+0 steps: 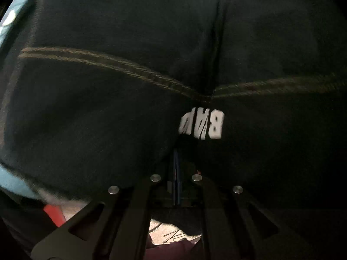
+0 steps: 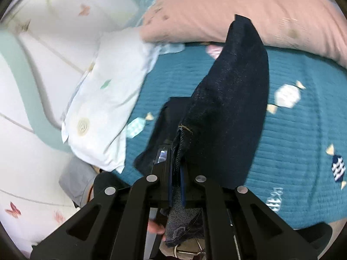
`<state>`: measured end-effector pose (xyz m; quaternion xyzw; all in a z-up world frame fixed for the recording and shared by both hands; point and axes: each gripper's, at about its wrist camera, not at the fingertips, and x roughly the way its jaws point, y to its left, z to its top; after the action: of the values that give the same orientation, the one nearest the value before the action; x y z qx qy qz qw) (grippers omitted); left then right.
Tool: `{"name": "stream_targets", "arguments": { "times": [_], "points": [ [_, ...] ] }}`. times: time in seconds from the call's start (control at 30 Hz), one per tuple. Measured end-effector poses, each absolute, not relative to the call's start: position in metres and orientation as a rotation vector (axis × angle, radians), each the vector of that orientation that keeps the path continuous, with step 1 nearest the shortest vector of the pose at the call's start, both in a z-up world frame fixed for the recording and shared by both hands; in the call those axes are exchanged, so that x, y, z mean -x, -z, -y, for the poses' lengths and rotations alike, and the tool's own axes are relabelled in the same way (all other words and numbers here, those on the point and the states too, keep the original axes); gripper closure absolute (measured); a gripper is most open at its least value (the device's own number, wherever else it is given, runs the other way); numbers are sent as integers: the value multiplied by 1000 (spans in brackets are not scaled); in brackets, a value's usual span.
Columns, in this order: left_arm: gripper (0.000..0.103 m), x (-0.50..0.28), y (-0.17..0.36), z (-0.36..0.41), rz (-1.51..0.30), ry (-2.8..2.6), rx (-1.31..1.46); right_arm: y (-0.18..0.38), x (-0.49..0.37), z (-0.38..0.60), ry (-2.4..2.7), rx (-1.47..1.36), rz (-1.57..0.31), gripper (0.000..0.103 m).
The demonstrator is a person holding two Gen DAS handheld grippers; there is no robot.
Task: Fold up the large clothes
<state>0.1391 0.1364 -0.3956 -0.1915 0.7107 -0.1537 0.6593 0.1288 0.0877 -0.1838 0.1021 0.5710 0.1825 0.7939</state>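
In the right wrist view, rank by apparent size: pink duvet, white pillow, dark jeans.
1. Pink duvet
2. Dark jeans, enlarged by nearness, so first and second are unsure
3. White pillow

Dark navy denim jeans (image 2: 234, 99) show tan topstitching and a white-lettered patch (image 1: 200, 124). The bedspread (image 2: 292, 134) at right of frame is teal, quilted, with candy motifs. Upper right, a pink pillow (image 2: 249, 10); left, a white pillow (image 2: 108, 99) with pale spots. Black tongs (image 2: 176, 151).
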Motion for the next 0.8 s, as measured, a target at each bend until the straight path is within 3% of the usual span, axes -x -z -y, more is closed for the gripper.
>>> {"name": "stream_targets", "arguments": {
  "times": [0.23,0.5,0.6,0.7,0.73,0.8],
  "points": [
    [100,-102,370,-239,-1535,134,400,203,-136,-166,-491,-92,-1294,98],
    [100,-62,362,-334,-1467,-44,395,283,-151,-229,-510,-32,-1424,97],
    [96,-53,362,-354,-1462,-69,417,323,-159,-239,-473,-43,-1511,80],
    [66,-52,360,-356,-1442,-83,426,332,-156,-236,-489,-184,-1570,39],
    [47,-50,355,-359,-1421,-95,425,327,-154,-233,-495,-208,-1562,36],
    [42,-50,347,-363,-1390,-119,401,314,-151,-229,-493,-195,-1522,35]
  ]
}}
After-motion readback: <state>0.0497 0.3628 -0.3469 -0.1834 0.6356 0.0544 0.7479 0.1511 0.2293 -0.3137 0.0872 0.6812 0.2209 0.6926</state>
